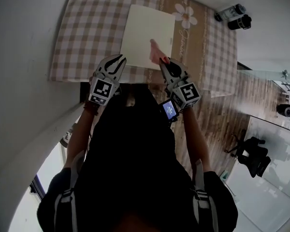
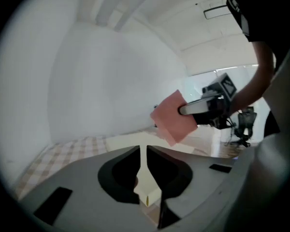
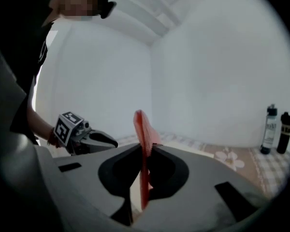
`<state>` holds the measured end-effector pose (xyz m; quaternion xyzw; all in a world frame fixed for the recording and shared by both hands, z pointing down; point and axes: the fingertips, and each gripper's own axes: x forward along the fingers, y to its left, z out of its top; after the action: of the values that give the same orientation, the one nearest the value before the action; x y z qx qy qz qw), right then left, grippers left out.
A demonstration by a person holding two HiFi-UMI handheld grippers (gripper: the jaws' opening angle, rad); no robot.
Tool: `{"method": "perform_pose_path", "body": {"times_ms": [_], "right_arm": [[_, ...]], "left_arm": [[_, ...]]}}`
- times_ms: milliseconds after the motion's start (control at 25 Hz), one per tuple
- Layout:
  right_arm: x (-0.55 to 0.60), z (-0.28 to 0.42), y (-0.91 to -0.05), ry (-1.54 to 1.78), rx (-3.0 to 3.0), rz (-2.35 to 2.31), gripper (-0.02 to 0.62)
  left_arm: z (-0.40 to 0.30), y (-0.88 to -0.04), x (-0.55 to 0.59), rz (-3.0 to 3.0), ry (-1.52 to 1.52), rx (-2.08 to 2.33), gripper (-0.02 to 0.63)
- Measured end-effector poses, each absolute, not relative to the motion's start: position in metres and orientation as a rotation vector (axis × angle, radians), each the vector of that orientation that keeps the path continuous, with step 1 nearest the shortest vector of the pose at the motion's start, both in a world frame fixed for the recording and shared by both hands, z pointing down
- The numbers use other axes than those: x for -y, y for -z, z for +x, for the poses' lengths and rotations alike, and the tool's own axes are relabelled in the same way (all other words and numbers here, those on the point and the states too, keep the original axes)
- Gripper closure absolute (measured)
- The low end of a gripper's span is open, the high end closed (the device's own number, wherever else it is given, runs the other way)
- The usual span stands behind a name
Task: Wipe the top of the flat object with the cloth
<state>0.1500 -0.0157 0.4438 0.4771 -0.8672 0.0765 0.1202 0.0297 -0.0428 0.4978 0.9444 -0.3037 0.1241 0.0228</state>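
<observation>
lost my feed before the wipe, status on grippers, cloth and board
Left gripper empty, jaws a slit apart. Right gripper shut on pink cloth, held over cream flat board's near edge. Board top bare; two bottles well clear.

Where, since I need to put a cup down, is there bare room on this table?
Free: the checked tablecloth left of the board, and the flowered strip between board and bottles. Crowded: the near edge, where the left gripper and the right gripper with the cloth hang.

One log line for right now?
right gripper: jaws shut on pink cloth | left gripper: jaws narrowly apart, empty | cloth clear of cream board
</observation>
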Motion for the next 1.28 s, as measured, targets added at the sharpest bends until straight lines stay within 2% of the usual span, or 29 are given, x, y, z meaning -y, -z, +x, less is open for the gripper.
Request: {"method": "perform_pose_path", "body": {"times_ms": [80,200,400,880,1280], "right_arm": [[0.02,0.135,-0.412,-0.083,2.592,1.482,0.576],[0.024,0.122,-0.385,0.052,2.631,1.581,0.577],[-0.017,0.095,-0.369,0.259,2.669,1.527,0.578],[-0.17,0.13,-0.409,0.066,2.739,1.433,0.578],[-0.223,0.159,-0.419,0.081,2.721,1.443,0.578]], "left_arm": [[0.018,-0.471,0.052,2.872,-0.244,1.136,0.598],[0.014,-0.44,0.058,2.813,-0.135,1.336,0.604],[0.022,-0.421,0.023,2.773,-0.141,1.511,0.606],[0.085,-0.423,-0.133,2.723,-0.152,1.664,0.606],[0.12,-0.439,-0.186,2.733,-0.192,1.636,0.606]]}}
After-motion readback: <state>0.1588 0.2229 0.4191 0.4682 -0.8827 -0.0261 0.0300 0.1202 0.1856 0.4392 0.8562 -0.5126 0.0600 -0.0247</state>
